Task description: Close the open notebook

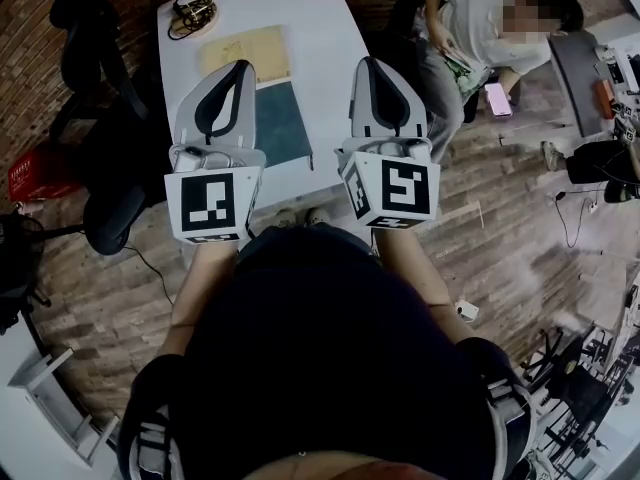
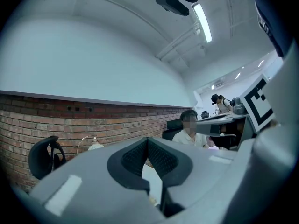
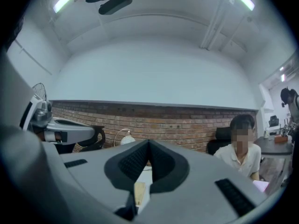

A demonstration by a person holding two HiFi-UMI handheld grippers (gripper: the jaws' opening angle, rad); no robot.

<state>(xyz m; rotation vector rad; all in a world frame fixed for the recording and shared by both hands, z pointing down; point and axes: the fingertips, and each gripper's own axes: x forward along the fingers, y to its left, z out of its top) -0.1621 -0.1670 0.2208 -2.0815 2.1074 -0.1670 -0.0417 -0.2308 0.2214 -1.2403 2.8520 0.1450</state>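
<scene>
The open notebook lies on the white table (image 1: 322,30): a tan page (image 1: 246,52) at the far side and a dark teal cover (image 1: 282,124) nearer me. My left gripper (image 1: 241,68) is held level above the notebook's left part, jaws shut and empty. My right gripper (image 1: 369,64) hovers level over the table's right edge, clear of the notebook, also shut on nothing. In the left gripper view the left gripper's tips (image 2: 147,139) meet. In the right gripper view the right gripper's tips (image 3: 149,143) meet too, with a sliver of tan page (image 3: 139,192) below them.
A coiled cable with a small device (image 1: 192,13) and a lamp base lie at the table's far end. A seated person (image 1: 470,28) with a phone is close at the right. Black office chairs (image 1: 85,48) and a red basket (image 1: 30,173) stand at the left.
</scene>
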